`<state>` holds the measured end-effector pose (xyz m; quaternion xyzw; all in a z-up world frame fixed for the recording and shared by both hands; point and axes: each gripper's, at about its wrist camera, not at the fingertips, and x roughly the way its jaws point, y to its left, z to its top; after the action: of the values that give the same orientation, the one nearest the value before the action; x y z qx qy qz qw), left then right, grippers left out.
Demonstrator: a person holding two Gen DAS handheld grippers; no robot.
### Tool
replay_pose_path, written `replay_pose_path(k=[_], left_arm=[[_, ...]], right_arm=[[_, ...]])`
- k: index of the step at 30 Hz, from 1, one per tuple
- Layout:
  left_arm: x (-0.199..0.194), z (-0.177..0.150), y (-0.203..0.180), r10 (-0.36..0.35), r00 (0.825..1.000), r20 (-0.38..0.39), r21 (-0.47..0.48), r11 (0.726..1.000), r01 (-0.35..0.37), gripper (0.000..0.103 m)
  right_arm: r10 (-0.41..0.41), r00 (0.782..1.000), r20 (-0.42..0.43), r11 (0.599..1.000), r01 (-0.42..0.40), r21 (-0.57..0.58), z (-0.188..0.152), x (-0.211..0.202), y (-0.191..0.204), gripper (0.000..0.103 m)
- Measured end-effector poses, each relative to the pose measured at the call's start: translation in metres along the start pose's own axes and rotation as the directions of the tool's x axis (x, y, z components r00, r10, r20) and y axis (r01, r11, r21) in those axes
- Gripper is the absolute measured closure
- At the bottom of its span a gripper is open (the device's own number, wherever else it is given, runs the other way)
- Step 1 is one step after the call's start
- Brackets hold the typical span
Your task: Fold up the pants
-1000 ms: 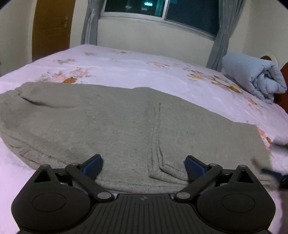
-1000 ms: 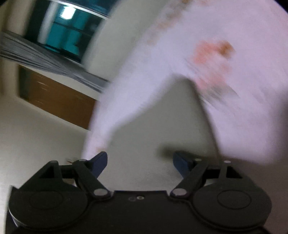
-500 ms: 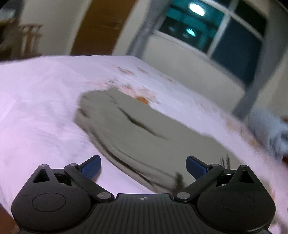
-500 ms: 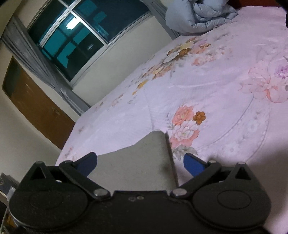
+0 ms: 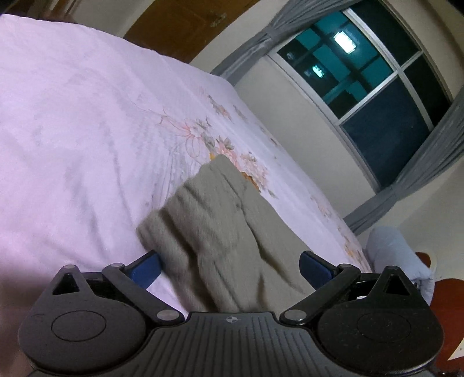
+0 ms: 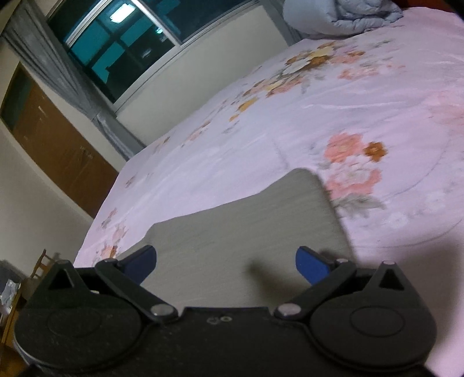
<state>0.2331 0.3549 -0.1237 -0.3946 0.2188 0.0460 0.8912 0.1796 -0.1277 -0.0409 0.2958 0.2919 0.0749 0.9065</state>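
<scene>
My left gripper [image 5: 229,268] spread wide over the fuzzy grey pants [image 5: 214,226], ribbed end bunched on the smooth pink floral bedsheet [image 5: 72,130], my right gripper [image 6: 226,261] splayed, empty, above the pants' flat squared corner [image 6: 301,188], puffy blue quilt [image 6: 342,14] beyond.

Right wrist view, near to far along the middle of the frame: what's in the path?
Right tool, jaws wide open → grey pants lying flat on the bed → floral bedsheet → cream wall under the window → dark window.
</scene>
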Motion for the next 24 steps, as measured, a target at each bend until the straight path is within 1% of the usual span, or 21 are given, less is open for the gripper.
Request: replay_pose_path(k=[3,6,7,8,9,10,13,16,18,19,20,21,22,23,24], left_arm=[[0.016,0.009,0.003,0.008,1.0,-0.002,-0.01,1.0,-0.008,0.003],[0.025,0.01,-0.001,0.024,1.0,0.004,0.01,1.0,-0.024,0.003],[0.024,0.01,-0.002,0.042,0.999,0.004,0.016,0.999,-0.042,0.032],[0.019,0.01,-0.005,0.101,0.995,0.013,0.019,0.995,-0.101,0.062],[0.015,0.013,-0.002,0.09,0.996,-0.005,-0.026,0.996,-0.09,0.062],[0.009,0.014,-0.001,0.073,0.997,0.002,-0.054,0.996,-0.073,0.063],[-0.009,0.014,-0.02,0.057,0.998,0.032,0.029,0.998,-0.058,0.063],[-0.015,0.022,-0.029,0.03,0.999,0.035,0.03,0.999,-0.031,0.063],[-0.015,0.029,-0.039,0.022,0.999,0.035,0.063,0.998,-0.024,0.063],[-0.015,0.033,-0.042,0.023,0.999,0.032,0.075,0.997,-0.025,0.063],[-0.014,0.036,-0.046,0.022,0.999,0.026,0.08,0.997,-0.024,0.063],[-0.018,0.04,-0.044,0.019,1.0,0.022,0.082,0.996,-0.02,0.063],[-0.018,0.042,-0.047,0.014,1.0,0.017,0.089,0.996,-0.015,0.063],[-0.021,0.043,-0.049,0.014,1.0,0.014,0.099,0.995,-0.015,0.063],[-0.027,0.042,-0.048,0.016,1.0,0.013,0.108,0.994,-0.017,0.063]], right_arm=[[0.01,1.0,-0.012,1.0,-0.01,-0.009,-0.006,0.007,0.014,0.006],[0.012,1.0,-0.025,1.0,-0.012,-0.023,-0.012,0.013,0.023,0.006],[0.006,0.999,-0.033,1.0,-0.007,-0.027,-0.014,0.015,0.026,0.006],[0.002,0.999,-0.043,1.0,-0.003,-0.03,-0.015,0.018,0.028,0.006],[-0.003,0.999,-0.053,0.999,0.001,-0.037,-0.017,0.02,0.031,0.006],[-0.013,0.998,-0.062,0.999,0.01,-0.053,-0.019,0.023,0.036,0.006],[-0.04,0.993,-0.11,0.989,0.024,-0.148,-0.03,0.035,0.056,0.006],[-0.083,0.986,-0.145,0.954,0.037,-0.296,-0.051,0.05,0.085,0.006],[-0.114,0.984,-0.135,0.919,0.053,-0.392,-0.066,0.059,0.106,0.006],[-0.138,0.982,-0.129,0.894,0.067,-0.443,-0.075,0.065,0.117,0.006],[-0.172,0.977,-0.128,0.864,0.088,-0.496,-0.085,0.073,0.125,0.006],[-0.222,0.966,-0.13,0.823,0.114,-0.556,-0.098,0.084,0.133,0.005],[-0.269,0.954,-0.131,0.772,0.132,-0.622,-0.11,0.094,0.138,0.005],[-0.295,0.949,-0.108,0.736,0.153,-0.66,-0.118,0.098,0.143,0.005],[-0.311,0.945,-0.103,0.728,0.167,-0.665,-0.118,0.099,0.147,0.006]])
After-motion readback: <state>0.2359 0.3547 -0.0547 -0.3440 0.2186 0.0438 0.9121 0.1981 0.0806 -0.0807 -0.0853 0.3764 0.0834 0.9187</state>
